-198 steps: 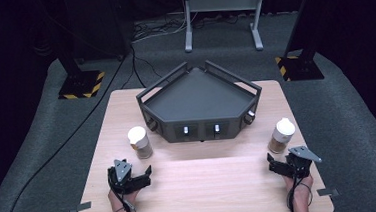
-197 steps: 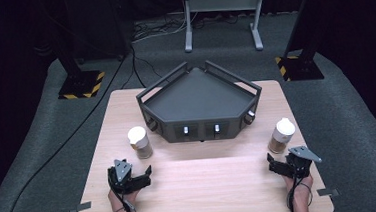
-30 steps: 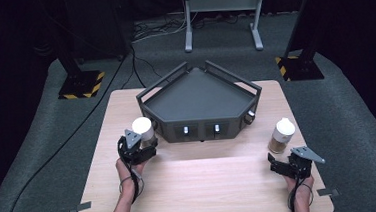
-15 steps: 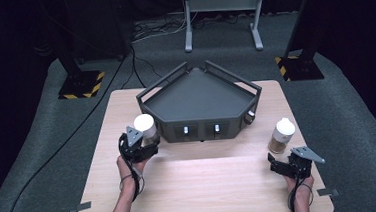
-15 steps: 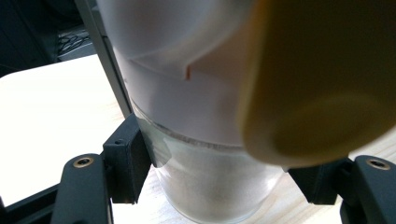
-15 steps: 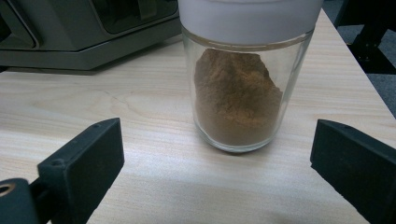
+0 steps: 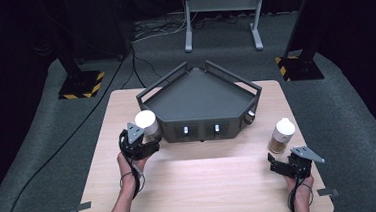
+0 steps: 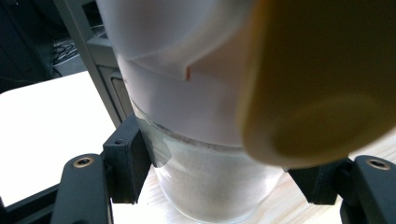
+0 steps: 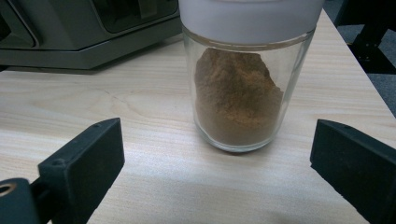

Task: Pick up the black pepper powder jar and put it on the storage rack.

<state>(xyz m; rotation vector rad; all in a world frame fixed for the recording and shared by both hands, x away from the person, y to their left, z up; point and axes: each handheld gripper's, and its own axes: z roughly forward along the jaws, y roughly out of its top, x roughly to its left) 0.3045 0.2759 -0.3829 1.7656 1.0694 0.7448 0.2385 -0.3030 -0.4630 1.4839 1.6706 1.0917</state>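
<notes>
Right, my left gripper (image 7: 140,139) has its jaws clamped on the white-capped jar (image 8: 205,154), just off the left front corner of the dark tray (image 7: 200,92). My right gripper (image 7: 285,163) rests jaws spread, the brown-powder jar (image 9: 238,93) standing ahead, right of the tray.

Two jars (image 7: 146,123) (image 7: 282,135), one black tray (image 7: 200,92), one table (image 7: 206,185), two grippers (image 7: 137,142) (image 7: 290,165)
</notes>
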